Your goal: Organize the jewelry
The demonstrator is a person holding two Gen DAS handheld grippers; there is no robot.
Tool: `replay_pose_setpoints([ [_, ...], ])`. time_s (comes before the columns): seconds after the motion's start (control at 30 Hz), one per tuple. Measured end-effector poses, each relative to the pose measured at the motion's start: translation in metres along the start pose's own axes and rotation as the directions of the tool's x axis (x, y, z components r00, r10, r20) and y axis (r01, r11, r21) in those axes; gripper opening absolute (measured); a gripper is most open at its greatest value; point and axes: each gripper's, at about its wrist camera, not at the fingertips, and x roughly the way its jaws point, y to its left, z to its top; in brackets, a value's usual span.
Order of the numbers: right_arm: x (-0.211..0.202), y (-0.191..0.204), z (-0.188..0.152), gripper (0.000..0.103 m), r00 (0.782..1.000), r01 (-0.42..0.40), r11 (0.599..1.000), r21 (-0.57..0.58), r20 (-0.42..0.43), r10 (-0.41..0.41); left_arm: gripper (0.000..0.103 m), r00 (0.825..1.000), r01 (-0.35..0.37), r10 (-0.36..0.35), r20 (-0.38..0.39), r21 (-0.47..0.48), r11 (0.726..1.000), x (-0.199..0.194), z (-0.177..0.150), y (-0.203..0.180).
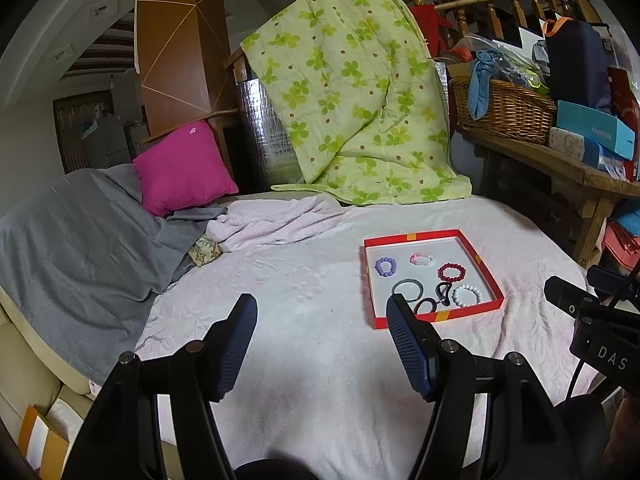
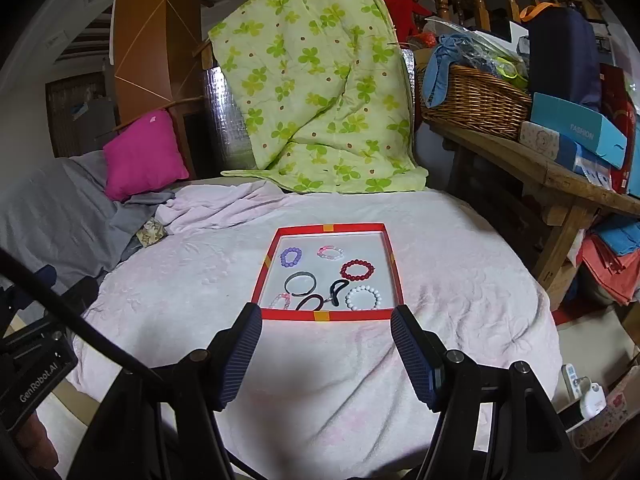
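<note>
Both sets of jaws stand wide apart with nothing between them. The left gripper [image 1: 322,344] hovers over bare pink bedspread [image 1: 304,360], its right finger tip lying just at the near left corner of the red tray [image 1: 434,317] in that view. The right gripper [image 2: 326,354] hangs directly before the tray's near wall, the tray centred between its fingers — no contact visible. The tray rests flat on the bed and holds the jewelry: a purple bead bracelet [image 2: 291,257] and a pink-and-white bracelet [image 2: 330,252] at the far side, a dark red bead bracelet [image 2: 357,270] to the right, a grey bangle [image 2: 300,283] in the middle, a white bead bracelet [image 2: 363,297], a black hair tie [image 2: 310,302], a black clip [image 2: 335,291] and a pale pink bracelet [image 2: 280,301] along the near wall. Behind the bed hangs a green floral quilt [image 2: 316,92]; a magenta pillow [image 2: 142,156] lies at the left.
</note>
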Motion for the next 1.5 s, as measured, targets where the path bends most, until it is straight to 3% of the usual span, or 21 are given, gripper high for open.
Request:
replay_pose_setpoints([
  [1.5, 0.011, 0.0, 0.005, 0.073, 0.999, 0.038, 0.999, 0.013, -0.007, -0.038, 0.068, 0.999, 0.031, -0.031, 0.013, -0.016, 0.999, 0.0, 0.005, 0.003],
])
